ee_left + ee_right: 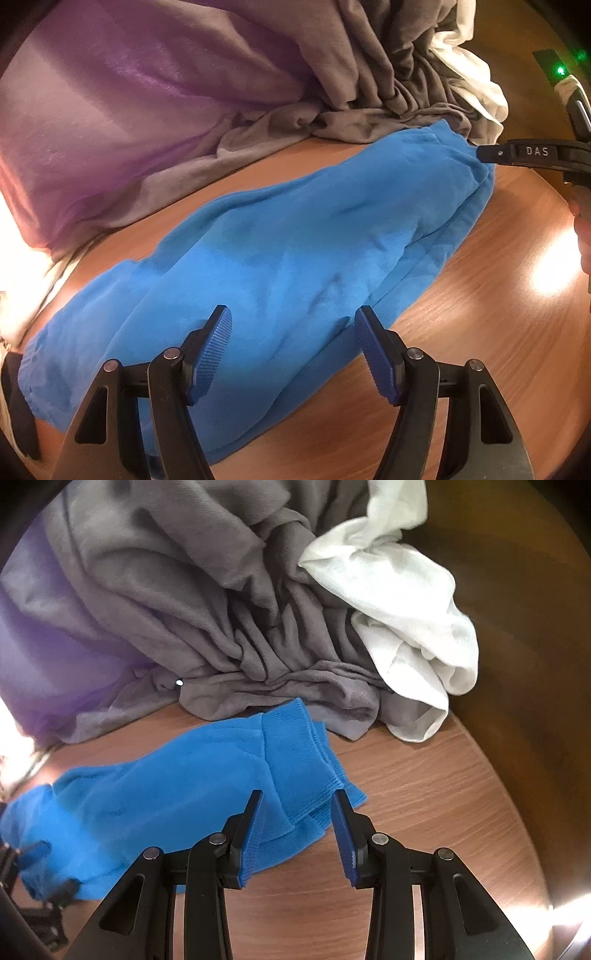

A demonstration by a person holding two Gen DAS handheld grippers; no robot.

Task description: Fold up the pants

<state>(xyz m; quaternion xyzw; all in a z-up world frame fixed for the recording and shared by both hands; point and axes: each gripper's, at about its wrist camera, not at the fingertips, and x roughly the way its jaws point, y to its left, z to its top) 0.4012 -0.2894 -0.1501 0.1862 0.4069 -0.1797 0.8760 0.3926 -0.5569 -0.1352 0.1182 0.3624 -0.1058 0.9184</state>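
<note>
Left gripper [293, 332]: jaws spread wide, nothing pinched; its blue ribbed pads [214, 354] hover over one end of the pants, and whether they touch the cloth cannot be told.
Right gripper [297, 812]: jaws parted, less widely than the left; the ribbed cuffs lie under the gap, and no pad visibly presses on them. In the left wrist view its black finger [532, 153], marked DAS, reaches in from the right edge to the far end of the pants.
Blue pants [280, 251]: lying lengthwise on the desk, doubled so one leg rests on the other, cloth rumpled.
Cuffs [299, 753]: two ribbed leg ends stacked, slightly offset, toward the right side of the desk.
Desk [424, 794]: wood-grain top, bare in front of and to the right of the pants; a bright glare patch near its right edge.
Grey garment [207, 602]: crumpled heap along the back of the desk, its hem just beside the cuffs.
White garment [406, 609]: bunched against the grey heap's right side.
Purple cloth [110, 122]: large, at the back left, under the grey garment's edge.
Person's hand [583, 236]: a sliver at the right edge.
</note>
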